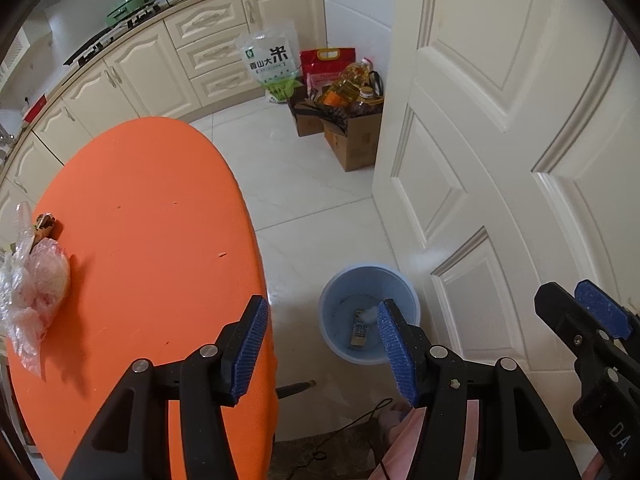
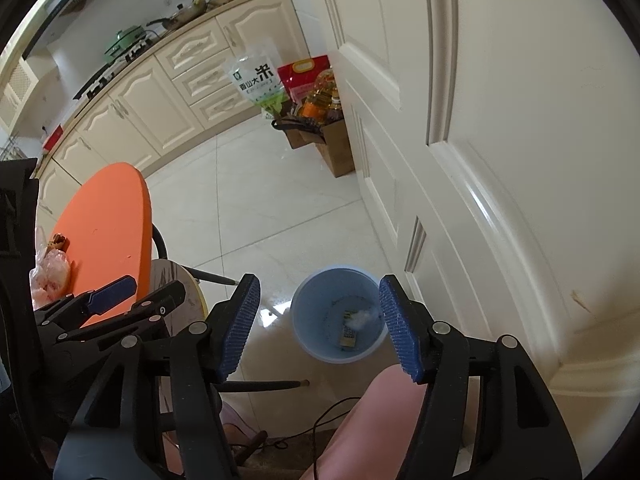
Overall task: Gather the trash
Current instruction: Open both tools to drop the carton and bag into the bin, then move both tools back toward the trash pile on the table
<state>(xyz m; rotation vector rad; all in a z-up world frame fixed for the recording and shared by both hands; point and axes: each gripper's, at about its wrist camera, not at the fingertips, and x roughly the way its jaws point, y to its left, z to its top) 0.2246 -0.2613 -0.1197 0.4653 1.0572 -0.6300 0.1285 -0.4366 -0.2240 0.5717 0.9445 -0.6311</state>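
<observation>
Both grippers' jaws wide, empty: left gripper (image 1: 324, 346), right gripper (image 2: 320, 326). Trash (image 2: 354, 326) below in blue bin (image 2: 304, 336); bagged trash (image 1: 38, 280) on orange surface (image 1: 152, 220), leftward.

A round light-blue plastic bin (image 1: 334, 300) stands upright on the floor, a small printed wrapper (image 1: 359, 334) and white crumpled scrap (image 1: 370, 313) lying inside.

A crumpled clear plastic bag (image 1: 28, 292) is left on the orange tabletop (image 1: 152, 220).

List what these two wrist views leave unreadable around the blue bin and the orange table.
- Round blue plastic bin, left wrist view: a blue finger pad covers its right rim.
- Small printed wrapper in the bin: print too small.
- Crumpled clear plastic bags on the oval orange table: cut off by the left edge.
</observation>
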